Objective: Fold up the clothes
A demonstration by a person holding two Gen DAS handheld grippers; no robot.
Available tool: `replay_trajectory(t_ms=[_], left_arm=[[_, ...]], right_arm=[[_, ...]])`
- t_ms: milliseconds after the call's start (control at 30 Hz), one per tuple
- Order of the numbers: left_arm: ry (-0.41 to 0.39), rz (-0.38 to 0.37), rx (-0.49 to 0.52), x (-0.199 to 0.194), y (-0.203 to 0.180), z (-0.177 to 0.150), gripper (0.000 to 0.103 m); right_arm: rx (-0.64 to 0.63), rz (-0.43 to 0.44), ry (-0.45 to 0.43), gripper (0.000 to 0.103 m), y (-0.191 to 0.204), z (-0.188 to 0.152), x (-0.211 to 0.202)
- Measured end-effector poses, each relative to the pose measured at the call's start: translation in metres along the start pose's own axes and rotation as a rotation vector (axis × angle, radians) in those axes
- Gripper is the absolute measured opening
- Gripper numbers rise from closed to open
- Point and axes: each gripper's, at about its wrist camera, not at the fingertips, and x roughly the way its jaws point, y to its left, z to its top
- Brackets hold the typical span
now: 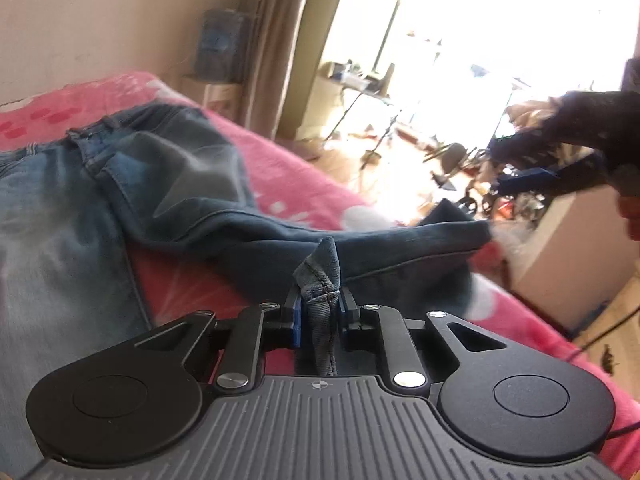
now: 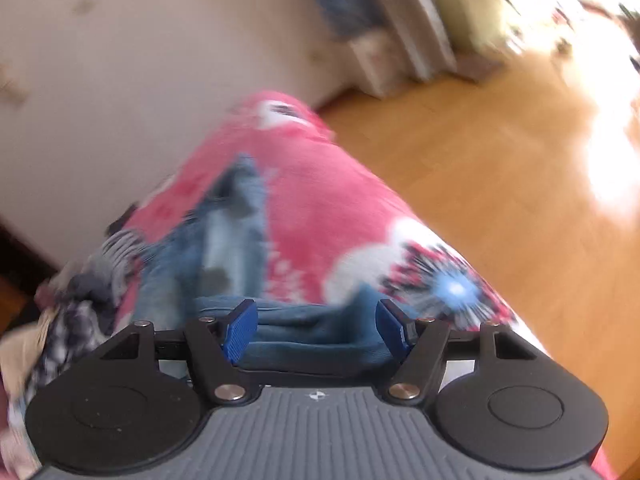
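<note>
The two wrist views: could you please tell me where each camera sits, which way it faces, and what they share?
Left wrist: sits behind the left tongs, looking down along them over jeans on a pink blanket toward a bright window; its tongs pinch a denim fold, and a dark-gloved hand shows at right.
Right wrist: sits behind the right tongs, looking down the blanket toward a wall and wood floor; open tongs straddle denim.
Shared: jeans, blanket.
</note>
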Motion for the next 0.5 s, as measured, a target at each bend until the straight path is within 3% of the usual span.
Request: replay_trajectory(t_ms=[100, 167, 500], left_arm=[[-0.003, -0.064, 0.005, -0.017, -0.018, -0.008, 0.013], [0.010, -0.102, 0.007, -0.026, -0.031, -0.017, 0.013], [0.131, -0.282, -0.001, -0.028, -0.088, -0.060, 0.013]], right_arm=[[-0.104, 0.005, 0.093, 0.068, 0.025, -0.002, 0.012], [-0.079, -0.004, 0.155, 0.068, 0.028, -0.009, 0.017], [0.335, 0.070, 0.485, 0.068, -0.020, -0.075, 0.042]])
